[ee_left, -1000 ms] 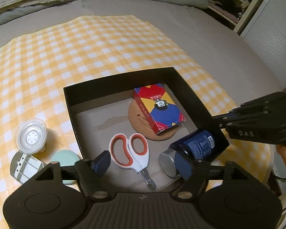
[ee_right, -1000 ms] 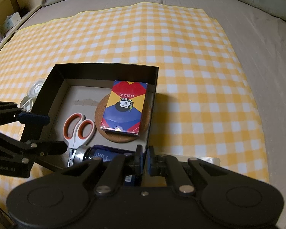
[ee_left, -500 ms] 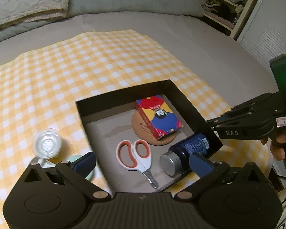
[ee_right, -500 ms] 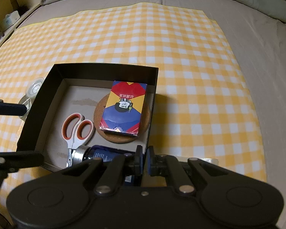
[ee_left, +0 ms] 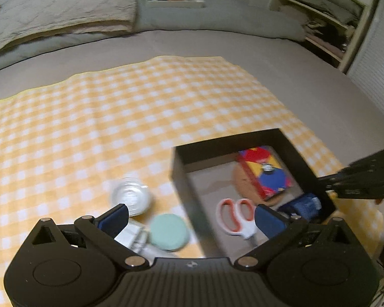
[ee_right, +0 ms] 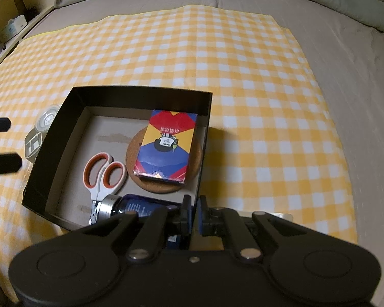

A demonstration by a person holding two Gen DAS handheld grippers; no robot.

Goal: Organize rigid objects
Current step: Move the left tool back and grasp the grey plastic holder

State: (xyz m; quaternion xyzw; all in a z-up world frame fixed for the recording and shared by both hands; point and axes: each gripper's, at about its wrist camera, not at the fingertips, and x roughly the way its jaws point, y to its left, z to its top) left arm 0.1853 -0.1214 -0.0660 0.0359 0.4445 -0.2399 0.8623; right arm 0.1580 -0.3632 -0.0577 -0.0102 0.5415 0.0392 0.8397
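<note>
Swinging off the black box [ee_left: 304, 163], the left gripper [ee_left: 192, 220] now has its jaws spread as wide as they go with nothing between them; a second ago they stood narrower, right over the box beside the dark blue bottle [ee_right: 140, 206], and that bottle now lies on its side on the box floor at about 5 o'clock in the left wrist view; I judge it has just been set down and let go. In that same view the box has slid from centre out to 3 o'clock, and the loose things on the yellow checked cloth [ee_left: 115, 117] have come toward the middle: a mint-green round disc [ee_left: 169, 231] sits between the spread fingers at 6 o'clock, a clear round lid [ee_left: 131, 195] at 9 o'clock of it, a small clear piece [ee_left: 134, 238] just beside it.

Inside the box the scissors [ee_right: 102, 172], the cork coaster [ee_right: 161, 166] and the card box [ee_right: 166, 145] on it lie as before; the right gripper [ee_right: 194, 211] is unchanged, pinched shut on the box's near wall at 6 o'clock in its own view, apparently steadying it.

Four things are in, three remain out; the disc looks the likely next pick.
</note>
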